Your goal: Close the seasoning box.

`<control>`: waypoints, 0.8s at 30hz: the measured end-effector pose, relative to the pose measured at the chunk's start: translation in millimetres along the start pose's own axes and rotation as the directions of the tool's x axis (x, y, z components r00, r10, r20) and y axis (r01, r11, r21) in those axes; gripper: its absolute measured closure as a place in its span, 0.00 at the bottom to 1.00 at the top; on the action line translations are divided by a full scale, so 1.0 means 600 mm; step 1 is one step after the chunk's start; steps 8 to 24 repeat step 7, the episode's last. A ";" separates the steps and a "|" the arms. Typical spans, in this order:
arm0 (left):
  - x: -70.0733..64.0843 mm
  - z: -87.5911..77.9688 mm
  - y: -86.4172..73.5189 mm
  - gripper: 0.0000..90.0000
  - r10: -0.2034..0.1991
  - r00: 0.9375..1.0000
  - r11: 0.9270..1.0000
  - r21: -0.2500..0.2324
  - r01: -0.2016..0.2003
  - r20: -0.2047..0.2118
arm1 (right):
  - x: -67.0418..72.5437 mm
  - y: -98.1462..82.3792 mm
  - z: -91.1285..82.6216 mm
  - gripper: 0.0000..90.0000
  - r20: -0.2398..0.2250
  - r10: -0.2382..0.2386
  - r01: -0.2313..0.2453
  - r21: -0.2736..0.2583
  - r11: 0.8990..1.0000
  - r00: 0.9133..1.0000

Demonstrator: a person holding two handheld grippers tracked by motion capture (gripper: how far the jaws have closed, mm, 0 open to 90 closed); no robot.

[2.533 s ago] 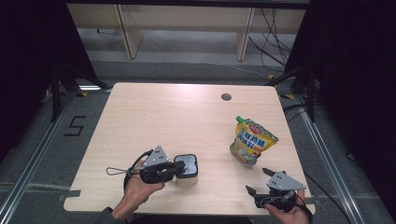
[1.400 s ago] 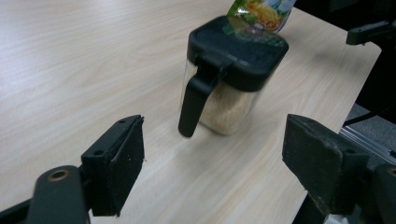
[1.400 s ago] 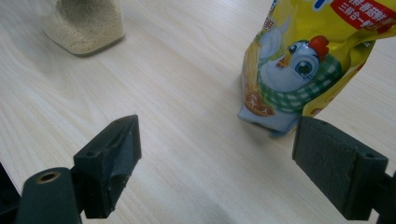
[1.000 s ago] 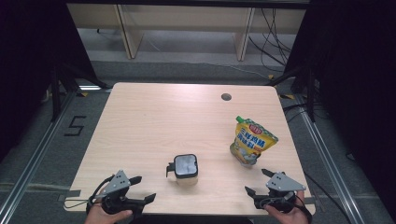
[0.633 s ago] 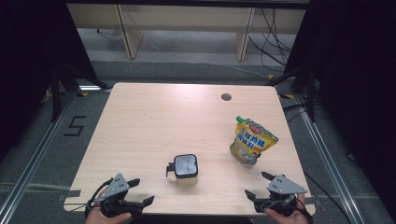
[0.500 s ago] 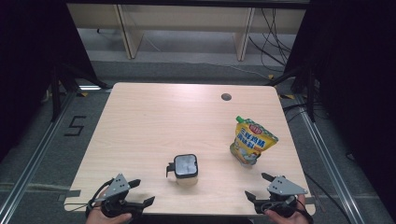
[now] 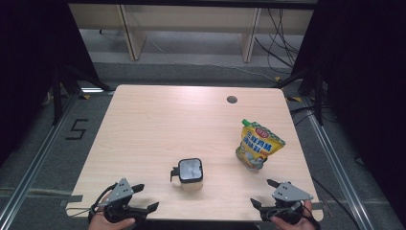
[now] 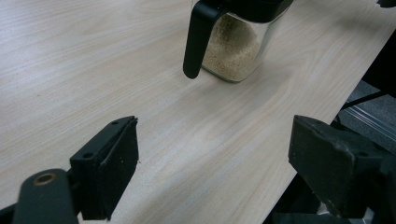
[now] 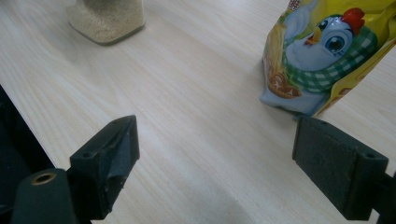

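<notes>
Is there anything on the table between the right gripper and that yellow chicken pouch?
No. In the right gripper view, just bare wooden table lies between the open right gripper and the yellow pouch. The high view agrees.

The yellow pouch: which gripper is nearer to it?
Right. The right gripper sits just in front of the yellow pouch; the left gripper is far across, beyond the jar.

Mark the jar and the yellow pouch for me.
jar (image 7: 190, 170), high view, on its black lid.
yellow pouch (image 7: 258, 146), high view, on its printed front.
</notes>
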State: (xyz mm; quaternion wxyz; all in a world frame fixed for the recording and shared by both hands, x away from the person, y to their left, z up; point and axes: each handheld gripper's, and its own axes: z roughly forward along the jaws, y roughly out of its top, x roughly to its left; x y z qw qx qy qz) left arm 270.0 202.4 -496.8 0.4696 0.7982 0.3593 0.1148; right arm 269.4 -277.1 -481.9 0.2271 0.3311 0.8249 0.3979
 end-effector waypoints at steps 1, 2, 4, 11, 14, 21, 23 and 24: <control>0.001 -0.001 0.000 0.18 0.007 1.000 1.000 0.016 -0.007 -0.008 | 0.000 0.000 0.001 0.17 -0.003 -0.004 0.004 0.000 1.000 1.000; 0.001 -0.001 -0.001 0.18 0.002 1.000 1.000 0.017 -0.002 -0.010 | 0.000 0.000 0.001 0.18 -0.005 -0.005 0.005 0.001 1.000 1.000; 0.000 0.000 0.000 0.18 -0.001 1.000 1.000 0.006 0.001 -0.004 | -0.001 0.000 0.001 0.18 -0.003 -0.007 0.007 0.004 1.000 1.000; 0.002 0.001 -0.001 0.18 0.013 1.000 1.000 0.012 -0.013 -0.006 | -0.003 -0.003 0.002 0.18 0.006 0.000 0.000 0.018 1.000 1.000; 0.002 0.001 -0.001 0.18 0.013 1.000 1.000 0.012 -0.013 -0.006 | -0.003 -0.003 0.002 0.18 0.006 0.000 0.000 0.018 1.000 1.000; 0.002 0.001 -0.001 0.18 0.013 1.000 1.000 0.012 -0.013 -0.006 | -0.003 -0.003 0.002 0.18 0.006 0.000 0.000 0.018 1.000 1.000; 0.002 0.001 -0.001 0.18 0.013 1.000 1.000 0.012 -0.013 -0.006 | -0.003 -0.003 0.002 0.18 0.006 0.000 0.000 0.018 1.000 1.000; 0.002 0.001 -0.001 0.18 0.013 1.000 1.000 0.012 -0.013 -0.006 | -0.003 -0.003 0.002 0.18 0.006 0.000 0.000 0.018 1.000 1.000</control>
